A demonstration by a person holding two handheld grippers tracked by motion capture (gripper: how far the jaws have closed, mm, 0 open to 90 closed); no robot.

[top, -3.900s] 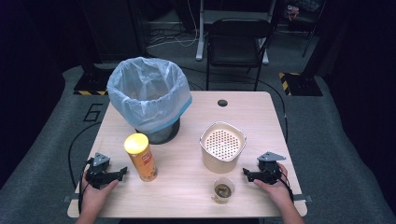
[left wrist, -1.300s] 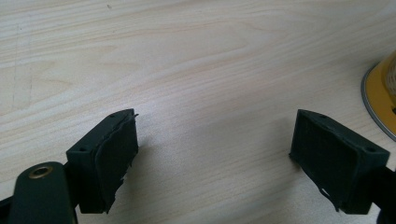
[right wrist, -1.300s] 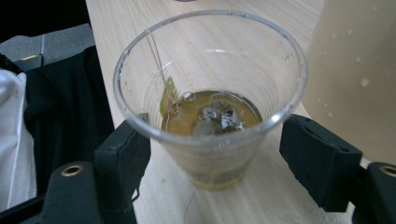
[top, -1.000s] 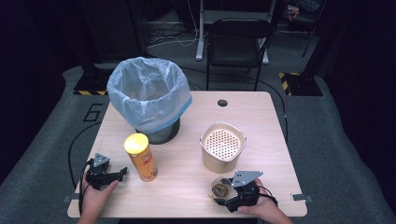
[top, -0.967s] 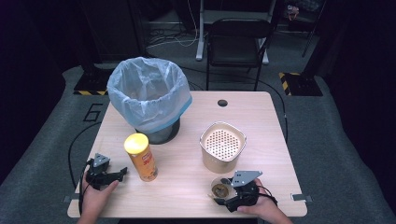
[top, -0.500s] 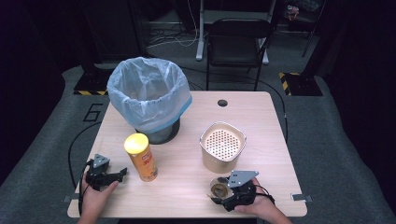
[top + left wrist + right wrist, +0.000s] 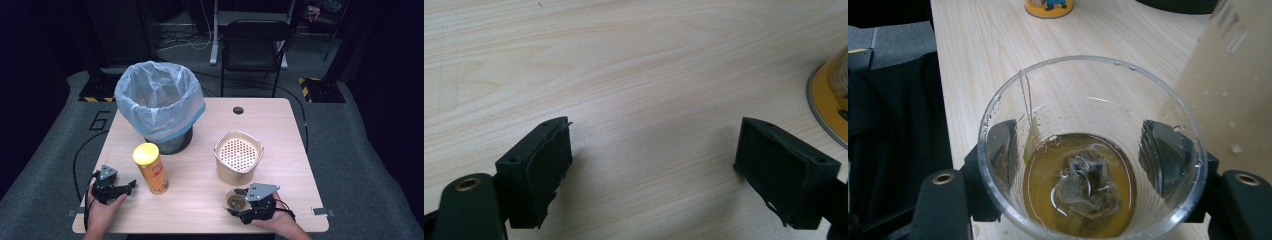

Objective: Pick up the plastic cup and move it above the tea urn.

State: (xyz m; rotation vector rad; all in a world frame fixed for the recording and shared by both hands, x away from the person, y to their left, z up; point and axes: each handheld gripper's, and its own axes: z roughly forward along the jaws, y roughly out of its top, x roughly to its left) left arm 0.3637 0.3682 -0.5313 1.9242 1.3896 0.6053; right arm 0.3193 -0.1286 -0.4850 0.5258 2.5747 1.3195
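The right gripper (image 7: 239, 209) has just been closing its jaws around the clear cup (image 7: 1092, 150), which stands just in front of the strainer basket (image 7: 239, 156). Both pads now sit against the cup's wall, so a lift looks ready. Tea and a tea bag (image 7: 1083, 187) sit inside. Left of the basket, the left gripper (image 7: 654, 165) rests wide open and holds nothing.

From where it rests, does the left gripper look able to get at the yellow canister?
Probably yes. The left gripper rests on the table with its jaws open and nothing between them, pointed at the yellow canister, which stands upright close by. Bare tabletop lies between them, so nothing blocks the way.
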